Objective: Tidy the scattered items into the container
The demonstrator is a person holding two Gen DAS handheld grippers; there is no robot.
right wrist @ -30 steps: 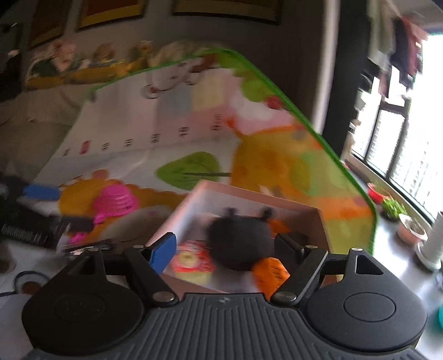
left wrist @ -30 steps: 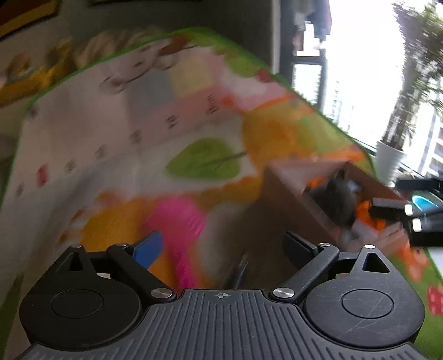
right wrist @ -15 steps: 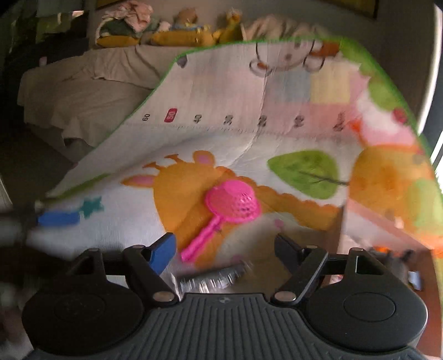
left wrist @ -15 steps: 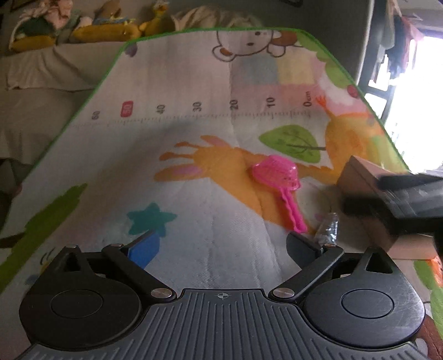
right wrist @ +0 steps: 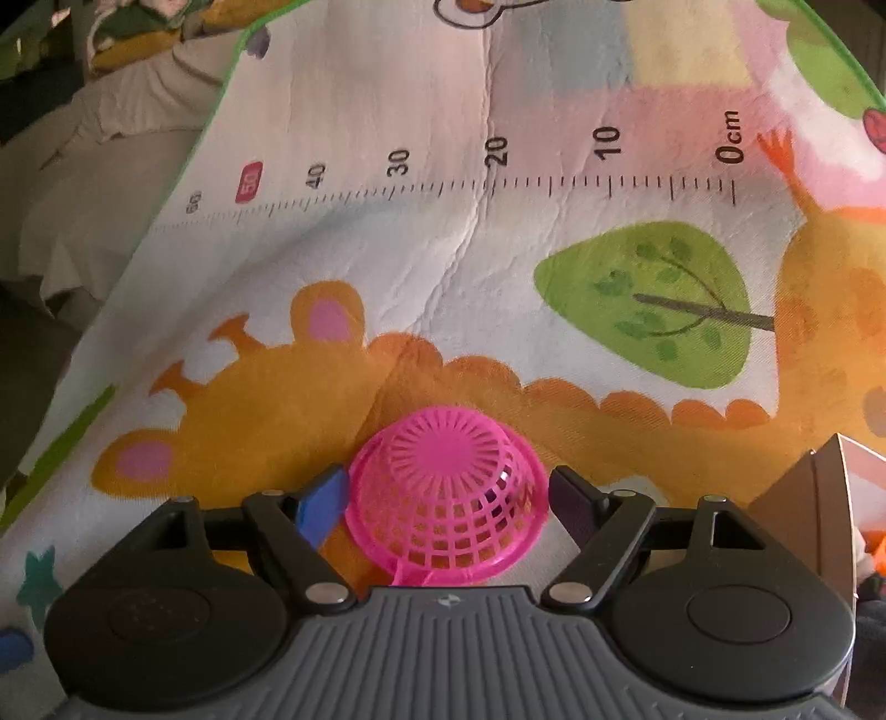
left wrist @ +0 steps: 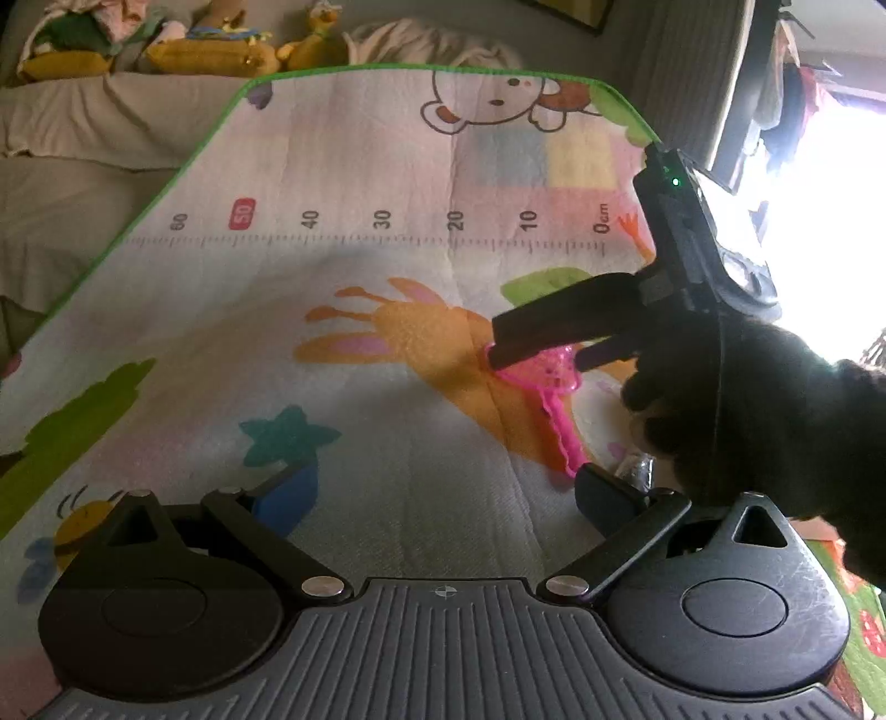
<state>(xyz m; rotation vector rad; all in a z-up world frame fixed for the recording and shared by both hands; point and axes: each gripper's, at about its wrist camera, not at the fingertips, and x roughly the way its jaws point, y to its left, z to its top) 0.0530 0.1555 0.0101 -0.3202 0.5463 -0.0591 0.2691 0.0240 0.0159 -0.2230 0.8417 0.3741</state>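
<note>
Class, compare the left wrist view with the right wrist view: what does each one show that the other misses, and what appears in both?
Only the left wrist view shows the right hand-held gripper from outside, the gloved hand holding it, the pink strainer's handle and a small clear item near it. Only the right wrist view shows the strainer's mesh bowl upside down between its open fingers, and a box corner. Both show the play mat and its printed ruler.

Box (right wrist: 819, 498) mostly cut off, rt edge

Play mat (left wrist: 387, 183), stuffed toys (left wrist: 205, 52)
</note>
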